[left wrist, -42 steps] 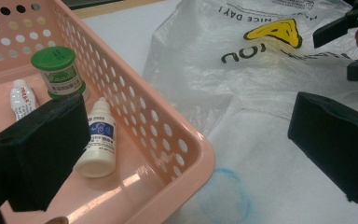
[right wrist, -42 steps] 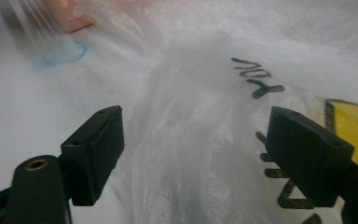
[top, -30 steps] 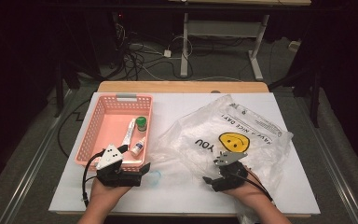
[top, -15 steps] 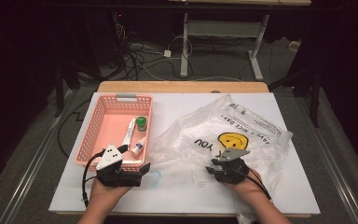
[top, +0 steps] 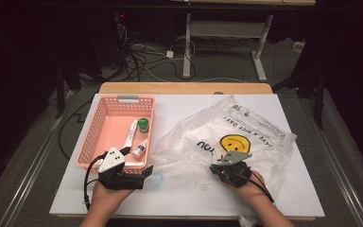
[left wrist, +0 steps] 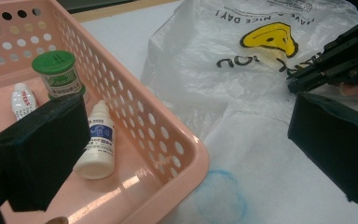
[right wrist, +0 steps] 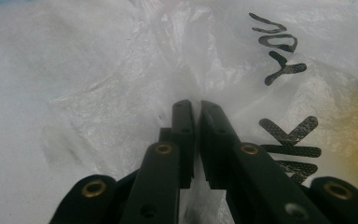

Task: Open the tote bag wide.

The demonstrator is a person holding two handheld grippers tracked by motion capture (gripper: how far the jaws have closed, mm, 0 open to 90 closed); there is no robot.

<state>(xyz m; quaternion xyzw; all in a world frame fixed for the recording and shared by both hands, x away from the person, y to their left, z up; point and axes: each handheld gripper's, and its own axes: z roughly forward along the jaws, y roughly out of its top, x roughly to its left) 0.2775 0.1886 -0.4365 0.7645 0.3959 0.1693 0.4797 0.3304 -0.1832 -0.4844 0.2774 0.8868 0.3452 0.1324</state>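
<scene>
Our right gripper (top: 216,169) has just closed its fingers on the crumpled clear plastic smiley bag (top: 227,137) on the white table (top: 179,198), while our left gripper (top: 147,171), fingers wide open, straddles the pink perforated basket (top: 105,124)'s corner.

Basket (top: 105,124) left on table (top: 179,198), bottles (top: 141,149) inside; plastic bag (top: 246,137) right.
</scene>
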